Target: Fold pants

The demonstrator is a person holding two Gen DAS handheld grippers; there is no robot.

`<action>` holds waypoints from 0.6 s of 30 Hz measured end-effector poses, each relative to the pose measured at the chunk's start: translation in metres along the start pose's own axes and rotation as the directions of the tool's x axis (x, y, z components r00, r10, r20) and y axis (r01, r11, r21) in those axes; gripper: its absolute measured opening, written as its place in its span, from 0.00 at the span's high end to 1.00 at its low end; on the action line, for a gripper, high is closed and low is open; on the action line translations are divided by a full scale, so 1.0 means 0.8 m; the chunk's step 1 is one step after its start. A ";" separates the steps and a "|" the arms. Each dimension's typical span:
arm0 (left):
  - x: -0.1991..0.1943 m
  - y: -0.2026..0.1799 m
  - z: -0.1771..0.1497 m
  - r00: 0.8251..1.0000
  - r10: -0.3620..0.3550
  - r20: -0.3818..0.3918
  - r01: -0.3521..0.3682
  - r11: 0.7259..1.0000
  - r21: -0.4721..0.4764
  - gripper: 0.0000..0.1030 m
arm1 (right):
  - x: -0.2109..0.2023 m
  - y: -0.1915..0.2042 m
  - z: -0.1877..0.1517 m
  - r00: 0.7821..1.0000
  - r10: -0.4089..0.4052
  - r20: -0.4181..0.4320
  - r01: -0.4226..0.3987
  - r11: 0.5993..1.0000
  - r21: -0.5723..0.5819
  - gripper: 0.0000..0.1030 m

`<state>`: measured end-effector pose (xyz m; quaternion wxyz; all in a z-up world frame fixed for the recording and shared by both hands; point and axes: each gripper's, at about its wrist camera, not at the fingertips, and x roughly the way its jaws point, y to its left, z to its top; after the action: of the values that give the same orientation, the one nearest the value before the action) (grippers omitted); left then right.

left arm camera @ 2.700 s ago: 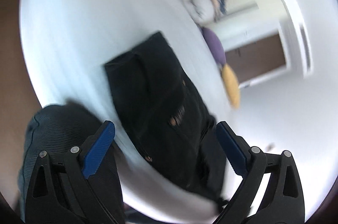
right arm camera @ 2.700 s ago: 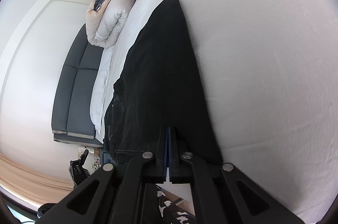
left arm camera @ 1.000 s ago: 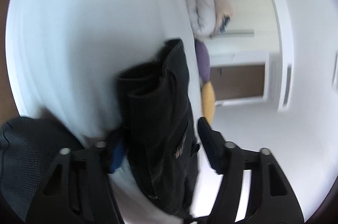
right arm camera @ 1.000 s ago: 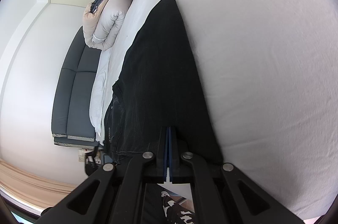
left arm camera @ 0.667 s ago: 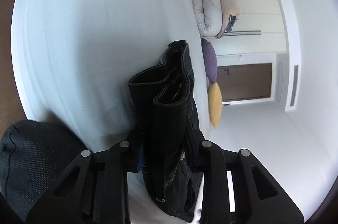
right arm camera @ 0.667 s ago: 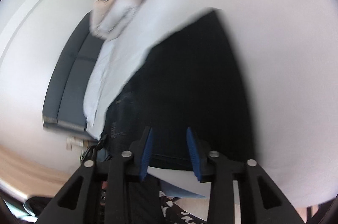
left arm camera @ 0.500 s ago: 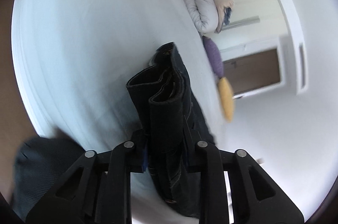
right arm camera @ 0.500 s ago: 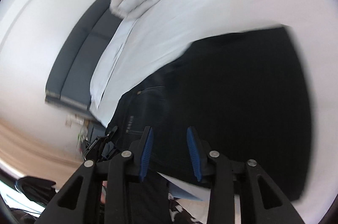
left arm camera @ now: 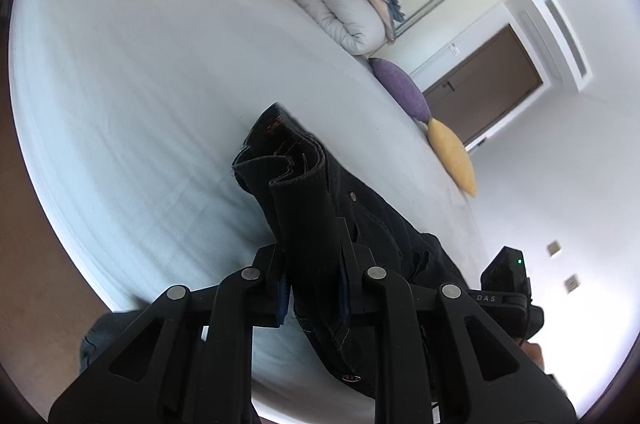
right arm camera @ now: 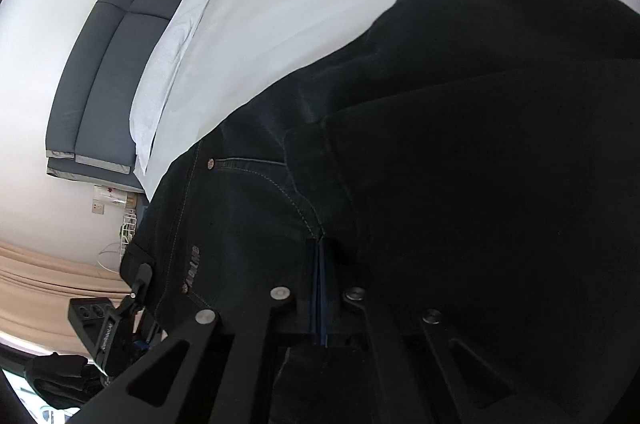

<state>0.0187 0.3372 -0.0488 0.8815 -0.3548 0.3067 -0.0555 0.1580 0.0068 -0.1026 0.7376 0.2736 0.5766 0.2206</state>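
Black denim pants (left arm camera: 304, 192) lie on a white bed (left arm camera: 132, 72). My left gripper (left arm camera: 312, 284) is shut on a bunched stack of the waistband, which stands up between the blue pads. In the right wrist view the pants (right arm camera: 460, 144) fill most of the frame, with a pocket rivet and stitching showing. My right gripper (right arm camera: 320, 288) is shut, its blue pads pressed together on a thin fold of the fabric near the pocket seam. The other gripper (right arm camera: 104, 328) shows at the lower left, at the waistband end.
A rolled beige-grey duvet (left arm camera: 336, 4) lies at the far side of the bed, with a purple cushion (left arm camera: 400, 86) and a yellow cushion (left arm camera: 452, 154) near the edge. A dark sofa (right arm camera: 112, 64) and a white pillow (right arm camera: 168, 64) lie beyond the bed.
My left gripper closed on the bunched waistband and lifted it. My right gripper opened, let go of the pant leg edge, moved toward the pocket area and shut again on the fabric.
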 end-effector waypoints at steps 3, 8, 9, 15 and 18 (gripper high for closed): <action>-0.002 -0.036 0.005 1.000 0.005 0.012 -0.006 0.996 0.086 0.84 | 0.007 -0.002 0.000 1.000 -0.024 0.005 0.024 1.000 -0.016 1.00; 0.007 -0.112 0.005 1.000 0.012 0.020 -0.017 0.962 0.274 0.84 | 0.010 -0.009 -0.008 0.999 -0.009 0.044 0.010 1.000 -0.026 1.00; 0.010 -0.130 0.004 1.000 0.013 0.018 -0.018 0.949 0.314 0.84 | 0.007 -0.012 -0.009 0.999 0.023 0.049 -0.022 1.000 -0.023 1.00; 0.049 -0.259 -0.045 0.999 -0.007 -0.045 0.032 0.801 0.598 0.84 | -0.103 -0.071 -0.027 0.926 0.289 0.243 -0.319 0.943 0.097 0.21; 0.083 -0.316 -0.109 0.995 0.034 -0.094 0.047 0.674 0.738 0.84 | -0.156 -0.123 -0.034 0.882 0.352 0.312 -0.410 0.901 0.144 0.20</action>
<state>0.0523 0.0767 0.0359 0.9329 0.0337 0.3005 -0.1955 0.1032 -0.1429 -0.0811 0.7206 0.4851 0.4214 0.2604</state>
